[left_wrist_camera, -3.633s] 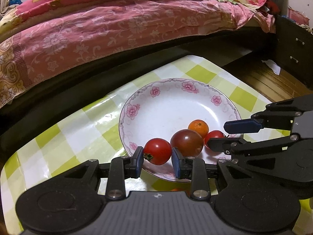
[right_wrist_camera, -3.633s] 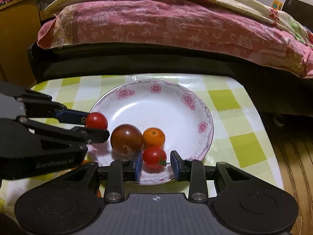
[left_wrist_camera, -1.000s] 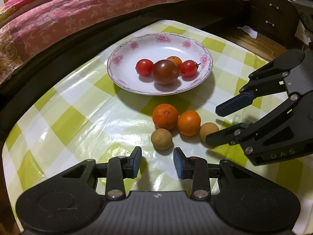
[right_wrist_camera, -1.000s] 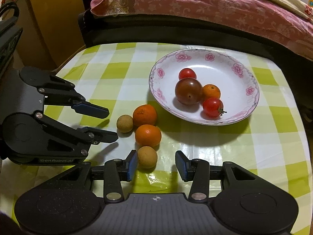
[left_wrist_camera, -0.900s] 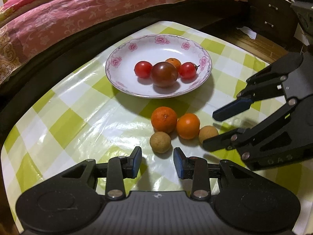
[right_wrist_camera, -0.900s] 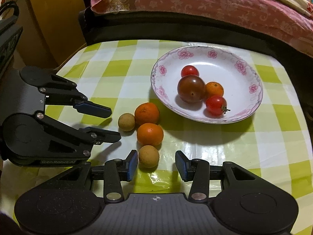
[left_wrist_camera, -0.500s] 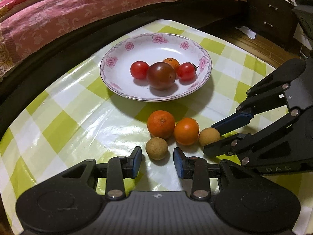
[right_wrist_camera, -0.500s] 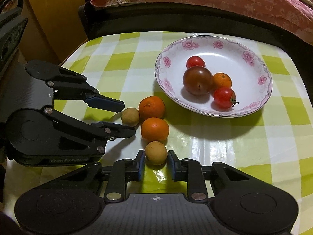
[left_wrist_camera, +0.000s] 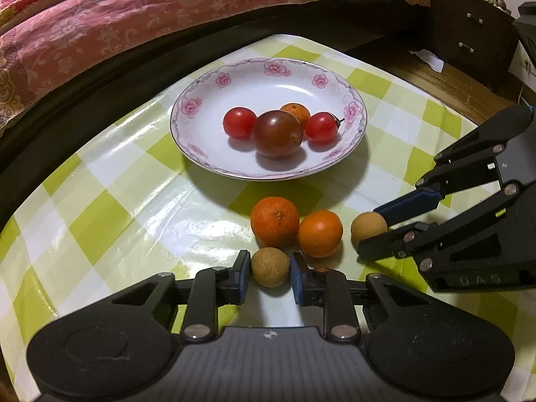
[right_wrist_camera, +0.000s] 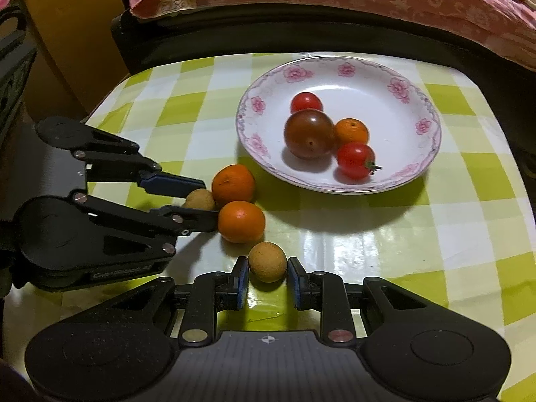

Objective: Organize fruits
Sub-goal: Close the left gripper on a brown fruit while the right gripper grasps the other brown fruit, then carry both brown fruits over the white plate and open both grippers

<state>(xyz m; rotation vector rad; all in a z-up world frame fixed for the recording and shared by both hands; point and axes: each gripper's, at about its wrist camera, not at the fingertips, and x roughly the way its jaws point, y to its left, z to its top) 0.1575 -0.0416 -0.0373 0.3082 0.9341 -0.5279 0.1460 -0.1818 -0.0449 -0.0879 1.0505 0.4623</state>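
Observation:
Two brown longans lie on the checked tablecloth beside two mandarins (left_wrist_camera: 274, 221) (left_wrist_camera: 320, 232). My left gripper (left_wrist_camera: 270, 276) has its jaws closing, and the pads press on the left longan (left_wrist_camera: 270, 267). That grip shows from the side in the right wrist view, left gripper (right_wrist_camera: 204, 201) on the longan (right_wrist_camera: 200, 200). My right gripper (right_wrist_camera: 267, 276) is shut on the other longan (right_wrist_camera: 267, 261); in the left wrist view it is the right gripper (left_wrist_camera: 373, 227) on the longan (left_wrist_camera: 368, 227). The flowered plate (left_wrist_camera: 191, 105) (right_wrist_camera: 425, 124) holds two red tomatoes, a dark tomato and a small orange.
A bed with a pink quilt (left_wrist_camera: 150, 16) and dark frame runs along the table's far side. A dark drawer cabinet (left_wrist_camera: 469, 23) stands at the right, a wooden cabinet (right_wrist_camera: 67, 33) at the left. The mandarins (right_wrist_camera: 233, 183) (right_wrist_camera: 241, 221) lie between the grippers.
Both grippers left the plate, where the red tomatoes now lie, and came down to the loose fruit. Each gripper has closed its jaws on a longan, the right one first.

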